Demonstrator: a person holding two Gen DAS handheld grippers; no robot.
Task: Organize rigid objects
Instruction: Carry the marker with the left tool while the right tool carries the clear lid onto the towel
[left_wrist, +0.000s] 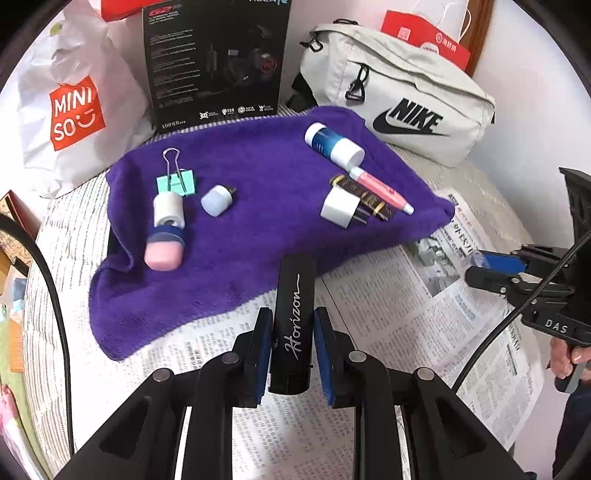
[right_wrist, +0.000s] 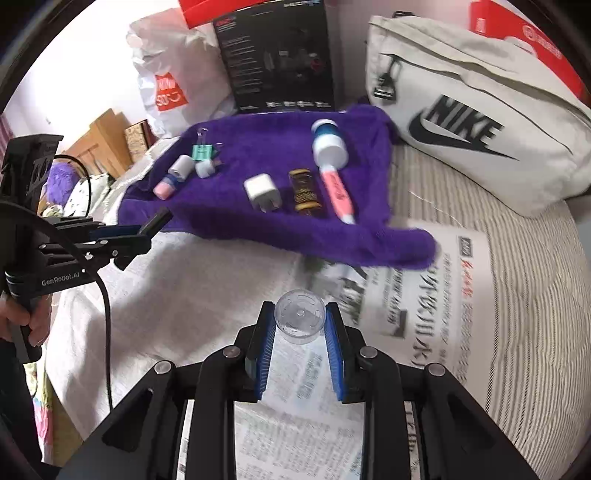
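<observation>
Left gripper (left_wrist: 292, 350), bottom centre of its view, is clamped on a black case (left_wrist: 293, 321) over newspaper (left_wrist: 388, 314). Right gripper (right_wrist: 300, 345) grips a clear cap (right_wrist: 300, 318). Purple towel (left_wrist: 258, 206), mid-frame, carries a binder clip (left_wrist: 176, 181), charger plug (left_wrist: 341, 206) and pink pen (left_wrist: 380, 189).

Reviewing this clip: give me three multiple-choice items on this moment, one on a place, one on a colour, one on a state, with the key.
1. Where does the binder clip lie?
A. on the purple towel
B. on the newspaper
C. inside the Nike bag

2. What colour is the clip's body?
A. red
B. mint green
C. black

3. What does the left claw hold?
A. nothing
B. a white charger
C. the black Horizon case

Key: A, it rests on the towel's left part; B, its body is mint green; C, the blue pads clamp the case.
</observation>
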